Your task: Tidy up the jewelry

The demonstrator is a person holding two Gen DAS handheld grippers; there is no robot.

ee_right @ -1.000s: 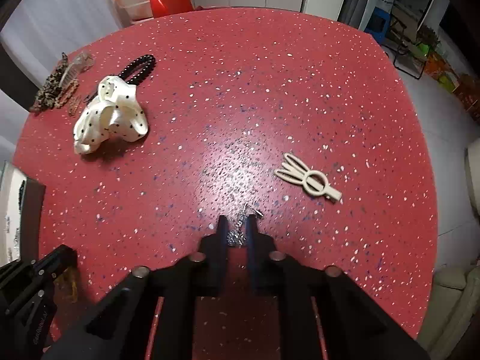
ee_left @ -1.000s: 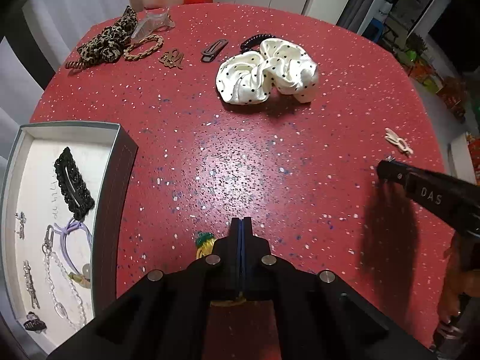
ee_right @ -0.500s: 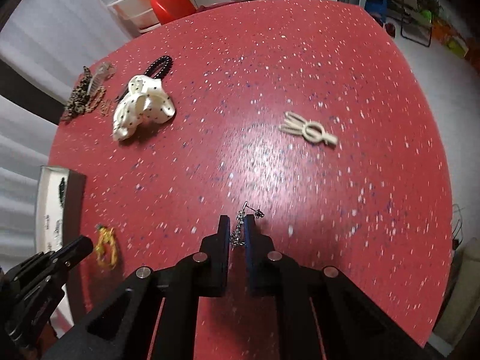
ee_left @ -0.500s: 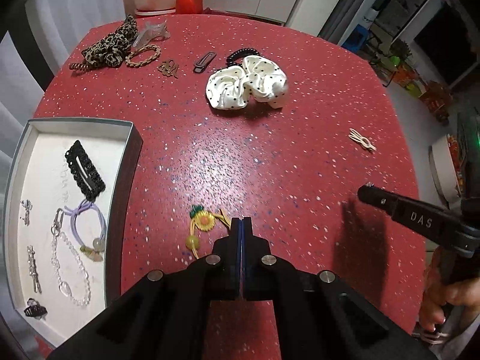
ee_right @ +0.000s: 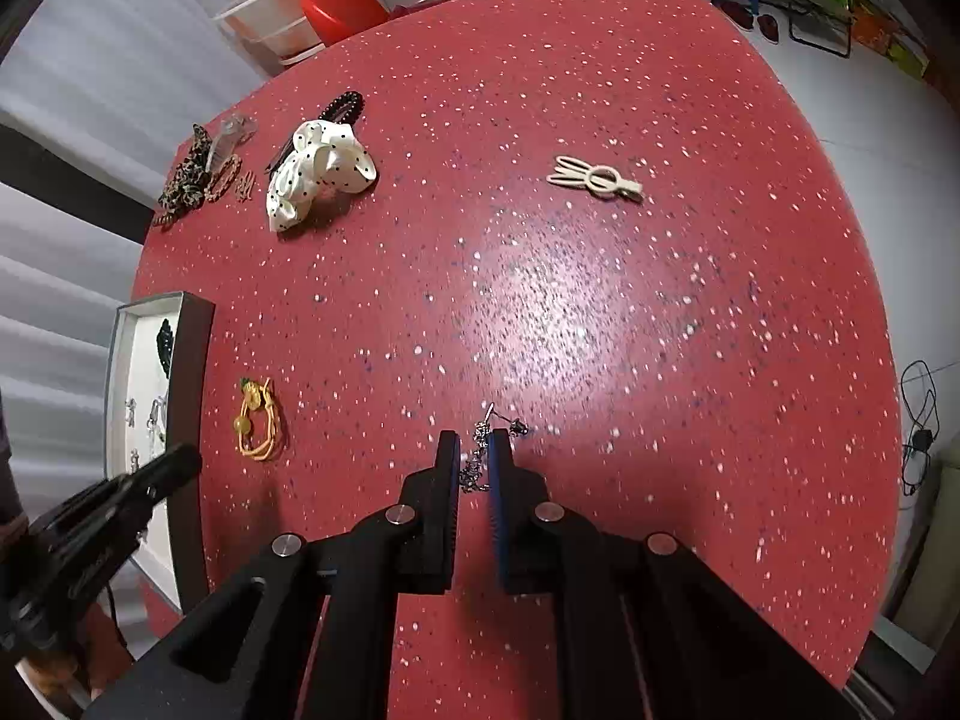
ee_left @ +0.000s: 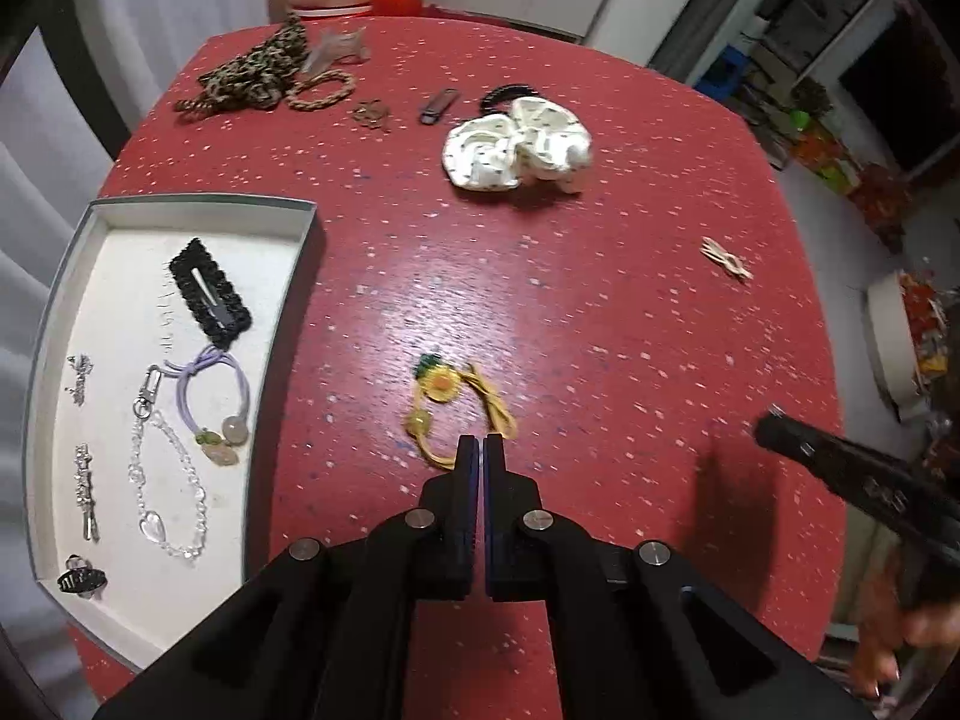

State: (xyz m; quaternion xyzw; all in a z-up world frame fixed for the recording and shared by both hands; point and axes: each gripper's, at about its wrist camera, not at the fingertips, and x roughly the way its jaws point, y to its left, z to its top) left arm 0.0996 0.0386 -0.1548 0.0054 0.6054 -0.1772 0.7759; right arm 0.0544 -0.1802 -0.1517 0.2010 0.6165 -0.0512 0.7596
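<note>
Right gripper [ee_right: 474, 456] pinching a silver chain [ee_right: 477, 462] above the red table [ee_right: 600, 300].

Left gripper [ee_left: 483, 450] is hovering with its jaws pressed together, empty; the yellow sunflower bracelet [ee_left: 450, 408] is lying just ahead of its tips, the tray [ee_left: 288, 300] sitting to its left.

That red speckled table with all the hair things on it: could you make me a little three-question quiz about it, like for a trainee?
1. True or false: the right gripper is shut on a small silver metal chain.
2. Where does the yellow sunflower hair tie lie?
A. in the shallow white tray
B. on the red speckled table
C. on the white polka-dot fabric scrunchie
3. Fill in: the left gripper has its fingers ____ and holds nothing.

Key: 1 true; 2 B; 3 shut.
</note>
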